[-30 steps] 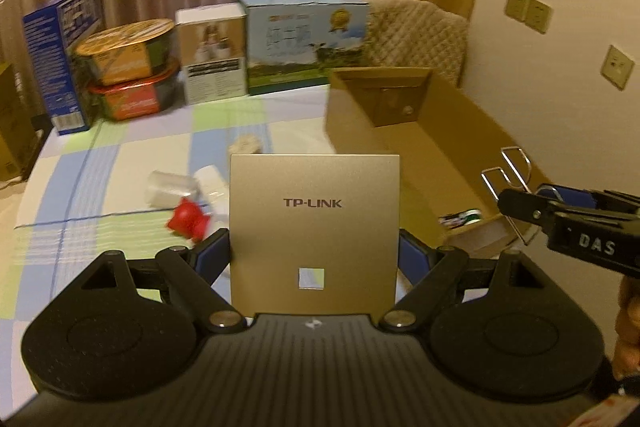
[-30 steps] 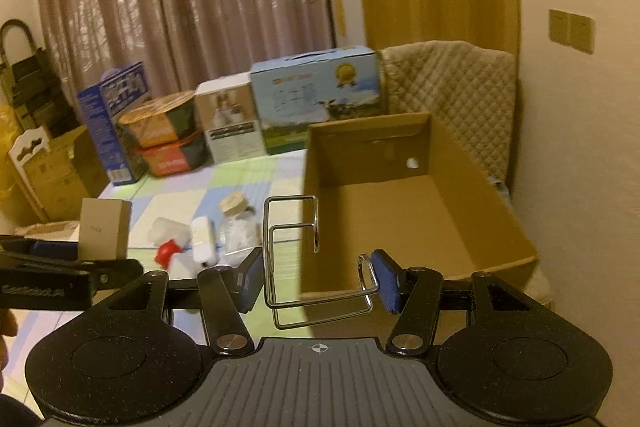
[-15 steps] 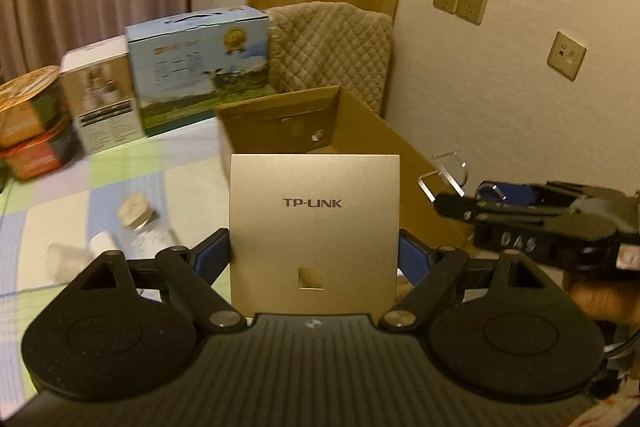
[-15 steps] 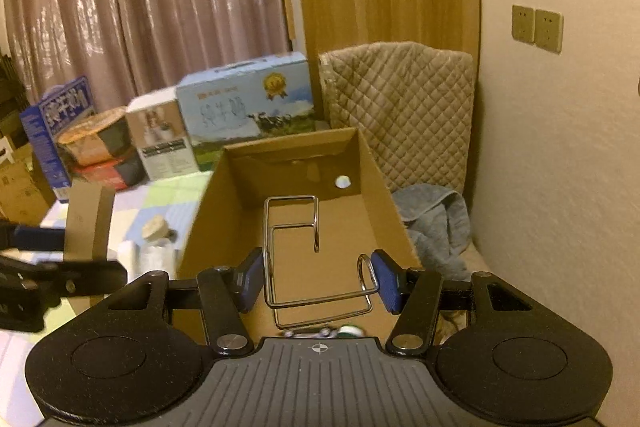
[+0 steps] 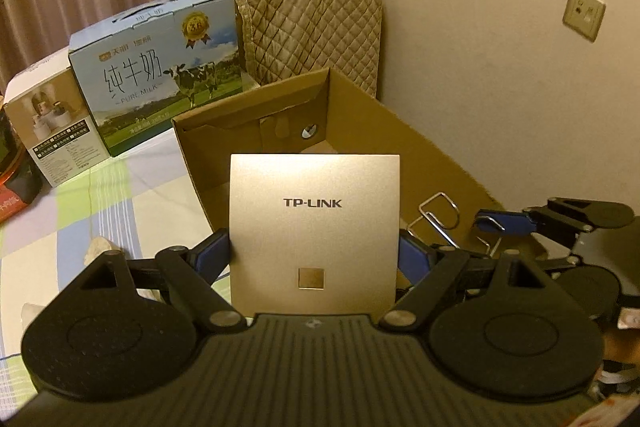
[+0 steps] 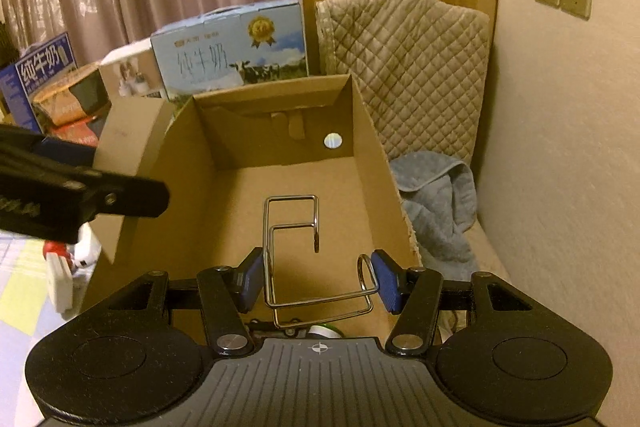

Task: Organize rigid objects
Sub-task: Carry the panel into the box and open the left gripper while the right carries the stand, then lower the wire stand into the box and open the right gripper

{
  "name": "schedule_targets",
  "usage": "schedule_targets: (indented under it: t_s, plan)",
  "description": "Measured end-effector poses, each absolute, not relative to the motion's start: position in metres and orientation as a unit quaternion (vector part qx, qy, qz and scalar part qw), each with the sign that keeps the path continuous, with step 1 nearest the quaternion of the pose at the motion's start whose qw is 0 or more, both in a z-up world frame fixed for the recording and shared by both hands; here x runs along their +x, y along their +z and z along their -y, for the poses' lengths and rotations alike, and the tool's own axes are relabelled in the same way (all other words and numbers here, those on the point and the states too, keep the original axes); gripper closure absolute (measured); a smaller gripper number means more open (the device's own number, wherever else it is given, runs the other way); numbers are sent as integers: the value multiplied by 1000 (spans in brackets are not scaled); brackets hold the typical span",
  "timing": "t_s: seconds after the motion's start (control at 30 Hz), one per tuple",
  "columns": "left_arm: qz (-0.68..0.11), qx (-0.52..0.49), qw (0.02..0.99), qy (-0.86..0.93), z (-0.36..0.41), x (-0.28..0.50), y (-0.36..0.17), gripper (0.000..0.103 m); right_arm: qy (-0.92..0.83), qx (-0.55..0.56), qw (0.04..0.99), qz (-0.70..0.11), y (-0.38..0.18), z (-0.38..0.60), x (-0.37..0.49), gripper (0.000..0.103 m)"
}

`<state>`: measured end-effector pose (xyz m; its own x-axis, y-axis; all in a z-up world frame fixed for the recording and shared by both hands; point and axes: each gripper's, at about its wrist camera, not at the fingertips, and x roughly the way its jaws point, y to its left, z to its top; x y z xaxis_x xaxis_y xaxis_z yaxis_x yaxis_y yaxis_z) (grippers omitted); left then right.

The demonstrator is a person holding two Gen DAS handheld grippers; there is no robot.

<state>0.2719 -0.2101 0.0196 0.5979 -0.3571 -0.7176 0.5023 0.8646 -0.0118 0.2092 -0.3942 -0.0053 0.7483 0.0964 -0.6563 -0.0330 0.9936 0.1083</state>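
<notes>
Left wrist view: left gripper (image 5: pixel 314 255) clamping upright gold square panel (image 5: pixel 315 227) reading "TP-LINK"; at 3 o'clock, right gripper (image 6: pixel 317 277) pinching bent chrome wire rack (image 6: pixel 304 259) over open brown cardboard box (image 6: pixel 280 187).

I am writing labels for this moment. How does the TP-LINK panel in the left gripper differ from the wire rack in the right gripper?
The TP-LINK panel is a solid, flat, matte gold square with printed lettering; the wire rack is an open frame of bent shiny wire that you can see through. The panel fills the left gripper from pad to pad, while the rack's thin wires meet the pads of the right gripper. Both are held above the cardboard box.
</notes>
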Motion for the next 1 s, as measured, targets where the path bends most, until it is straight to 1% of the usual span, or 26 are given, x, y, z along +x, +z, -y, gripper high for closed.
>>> schedule_targets:
  t_s: [0.53,1.0]
  plan:
    - [-388,121,880,-245,223,292,-3,19,35,44,930,-364,-18,394,221,49]
    - [-363,120,893,-238,205,278,21,19,34,60,929,-364,-13,395,217,49]
